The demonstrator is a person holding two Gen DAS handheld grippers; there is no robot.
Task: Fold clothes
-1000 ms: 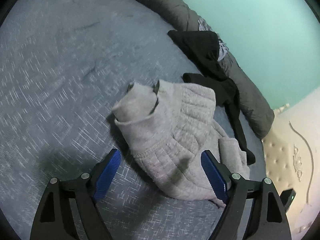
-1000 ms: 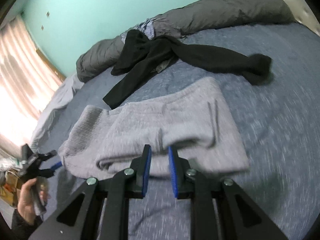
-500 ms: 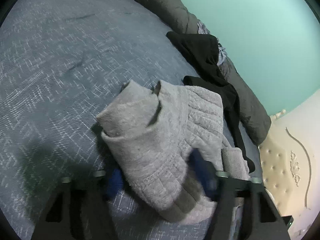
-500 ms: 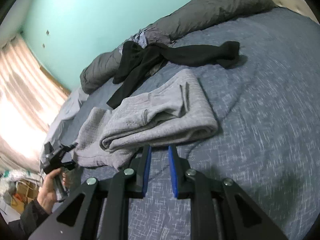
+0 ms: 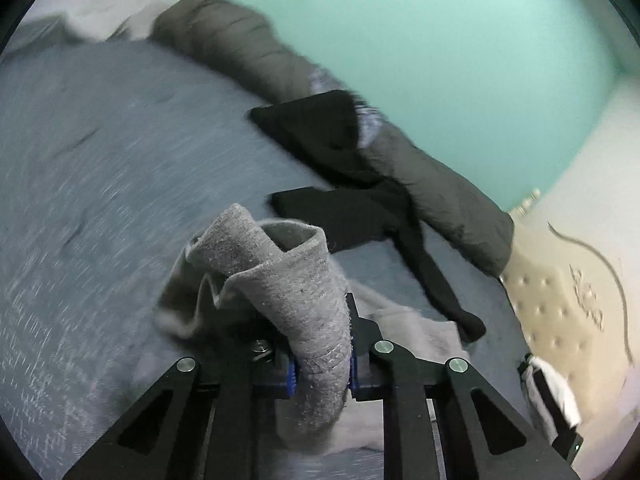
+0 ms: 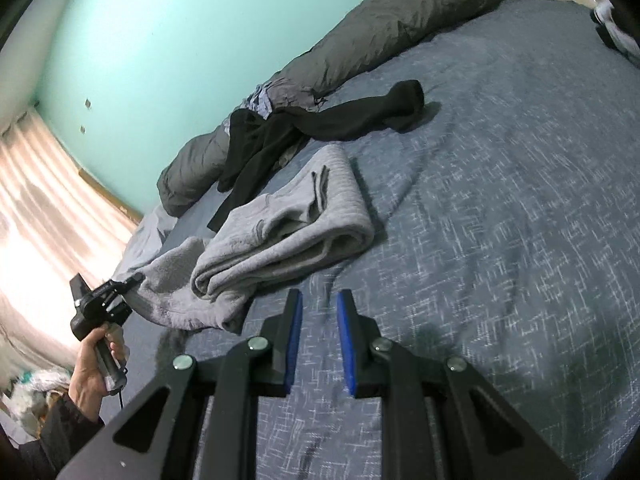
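**Black Grippers with Blue Pads**

Each gripper is made of black bars with long cut-out holes. Round silver screws are set at the joints. Blue pads are fixed inside the fingers of the right gripper [image 6: 318, 336] and the left gripper [image 5: 322, 372]. A black handle with a thin black cable is seen by the left hand [image 6: 94, 372]. A dark sleeve [image 6: 66, 430] is worn.

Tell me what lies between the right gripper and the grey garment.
Only bare blue bedspread, in the right wrist view: nothing lies between the right gripper and the grey garment.
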